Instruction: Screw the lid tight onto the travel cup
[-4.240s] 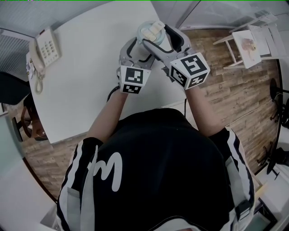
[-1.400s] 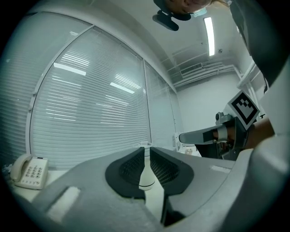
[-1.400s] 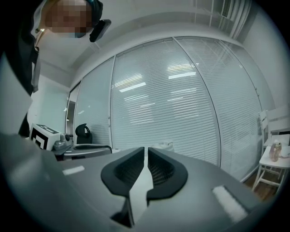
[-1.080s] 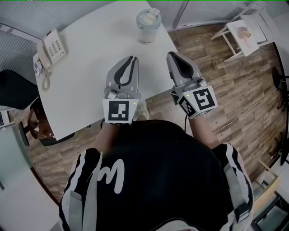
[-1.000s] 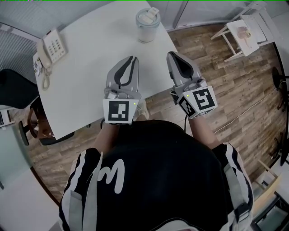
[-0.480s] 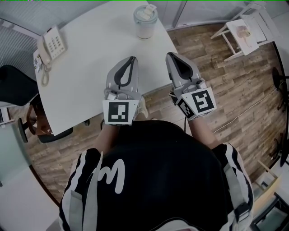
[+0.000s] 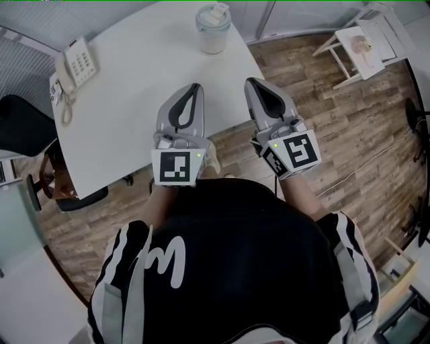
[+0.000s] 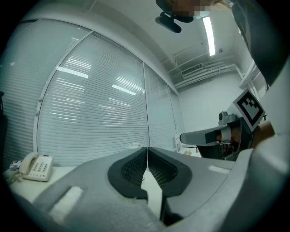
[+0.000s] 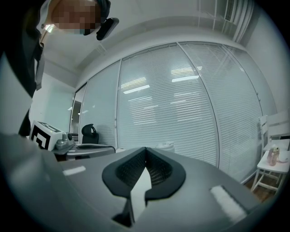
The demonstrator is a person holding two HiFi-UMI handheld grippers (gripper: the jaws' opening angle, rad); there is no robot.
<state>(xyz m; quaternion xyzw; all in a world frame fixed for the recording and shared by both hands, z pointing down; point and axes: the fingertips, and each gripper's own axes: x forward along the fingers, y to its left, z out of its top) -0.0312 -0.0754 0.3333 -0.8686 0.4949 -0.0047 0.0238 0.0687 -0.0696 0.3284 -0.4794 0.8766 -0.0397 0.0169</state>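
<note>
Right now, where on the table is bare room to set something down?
The table is bare between the telephone and the travel cup, down to the near edge by the left gripper. Only those two ends are occupied.

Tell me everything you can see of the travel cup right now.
The travel cup is a pale, whitish tumbler, plastic or coated metal by its look. It stands upright near the far edge of the white table. Its lid sits on top and has a raised tab; whether it is screwed fully tight cannot be told. Nothing touches the cup: the left gripper and right gripper are shut, empty and apart from it, nearer the person.
</note>
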